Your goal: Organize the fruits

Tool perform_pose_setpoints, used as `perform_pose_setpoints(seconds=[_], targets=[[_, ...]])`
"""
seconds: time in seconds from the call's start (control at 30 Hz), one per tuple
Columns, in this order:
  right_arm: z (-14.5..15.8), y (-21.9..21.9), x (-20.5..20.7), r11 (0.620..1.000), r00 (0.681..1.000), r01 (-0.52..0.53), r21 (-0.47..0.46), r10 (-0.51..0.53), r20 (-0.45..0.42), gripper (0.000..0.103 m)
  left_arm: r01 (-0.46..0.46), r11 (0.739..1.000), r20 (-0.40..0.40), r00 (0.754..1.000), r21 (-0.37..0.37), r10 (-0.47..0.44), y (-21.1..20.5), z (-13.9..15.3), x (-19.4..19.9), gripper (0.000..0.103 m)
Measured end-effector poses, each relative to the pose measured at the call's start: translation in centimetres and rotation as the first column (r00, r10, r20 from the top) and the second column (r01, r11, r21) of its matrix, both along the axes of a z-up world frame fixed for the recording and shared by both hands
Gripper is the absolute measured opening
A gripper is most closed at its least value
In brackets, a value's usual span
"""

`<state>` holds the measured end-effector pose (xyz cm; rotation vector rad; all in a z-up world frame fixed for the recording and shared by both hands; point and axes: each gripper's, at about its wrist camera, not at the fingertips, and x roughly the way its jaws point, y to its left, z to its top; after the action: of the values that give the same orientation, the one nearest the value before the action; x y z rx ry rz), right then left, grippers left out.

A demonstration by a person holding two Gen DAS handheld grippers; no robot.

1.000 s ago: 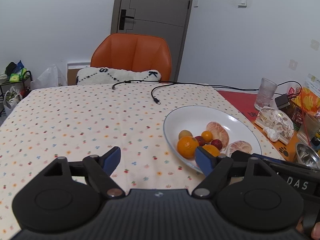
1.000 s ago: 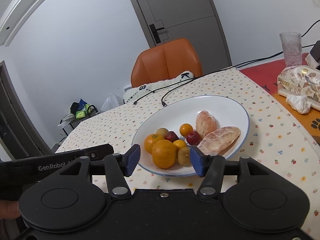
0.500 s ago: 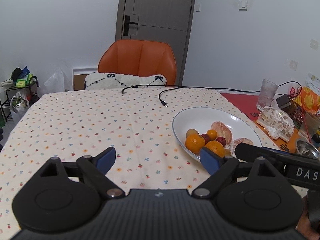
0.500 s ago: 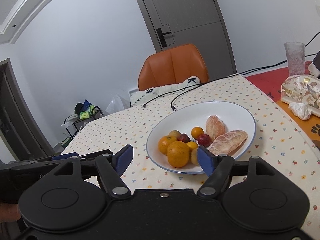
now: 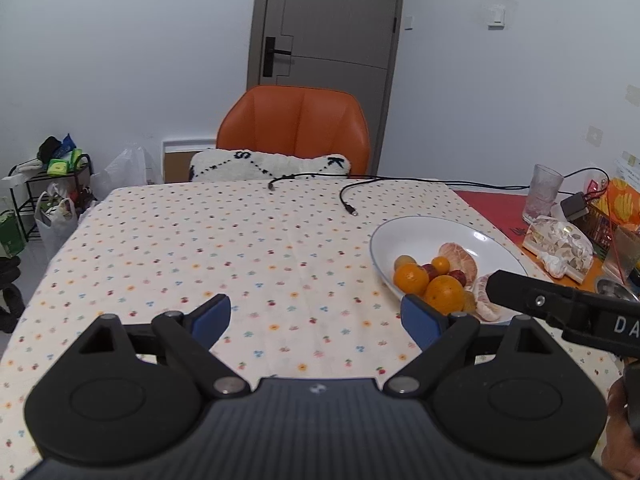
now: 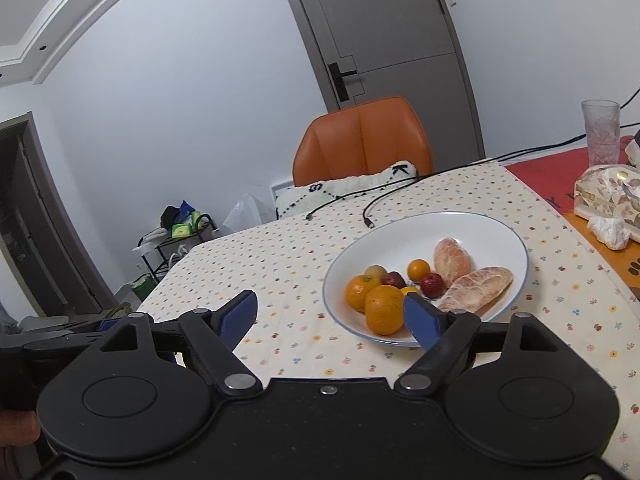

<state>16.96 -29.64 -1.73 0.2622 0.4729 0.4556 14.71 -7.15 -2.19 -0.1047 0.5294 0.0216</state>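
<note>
You've pulled both grippers back from the plate (image 6: 516, 240); jaws wide, empty; fruit all plated, so next just retreat.

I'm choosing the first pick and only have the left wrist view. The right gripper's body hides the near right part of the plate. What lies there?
Observer: A long peeled citrus segment lies there whole, inside the plate, with a shorter peeled segment just behind it.
Operator: Is the right gripper holding anything?
Observer: No. The right gripper has its jaws wide open, with nothing between them.
Operator: Is anything crowding that long segment?
Observer: A red fruit sits right by its left end. I cannot tell whether they touch.
</note>
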Motion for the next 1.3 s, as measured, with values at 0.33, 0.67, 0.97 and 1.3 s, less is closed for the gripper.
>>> perform_pose_setpoints(seconds=[0.33, 0.67, 0.97, 1.3], targets=[[1.2, 1.1, -1.2, 1.0, 1.0, -0.008, -0.005, 0.008, 0.013, 0.103, -0.013, 1.0, 0.025, 1.0, -0.022, 0.013, 1.3, 1.2, -1.7, 0.093], [2.2, 1.5, -2.3, 1.0, 1.0, -0.004, -0.024, 0.004, 0.009, 0.103, -0.01, 0.999, 0.032, 0.999, -0.038, 0.012, 2.6, 2.2, -3.3, 0.096], [3.7, 1.7, -4.0, 0.999, 0.999, -0.019, -0.034, 0.02, 0.039, 0.103, -0.008, 1.0, 0.061, 0.998, -0.024, 0.01, 3.1, 3.6, -5.3, 0.097], [4.7, 1.1, -5.8, 0.999, 0.997, -0.042, -0.035, 0.044, 0.058, 0.103, 0.002, 1.0, 0.073, 0.997, 0.001, -0.002, 3.2, 4.5, -7.2, 0.097]])
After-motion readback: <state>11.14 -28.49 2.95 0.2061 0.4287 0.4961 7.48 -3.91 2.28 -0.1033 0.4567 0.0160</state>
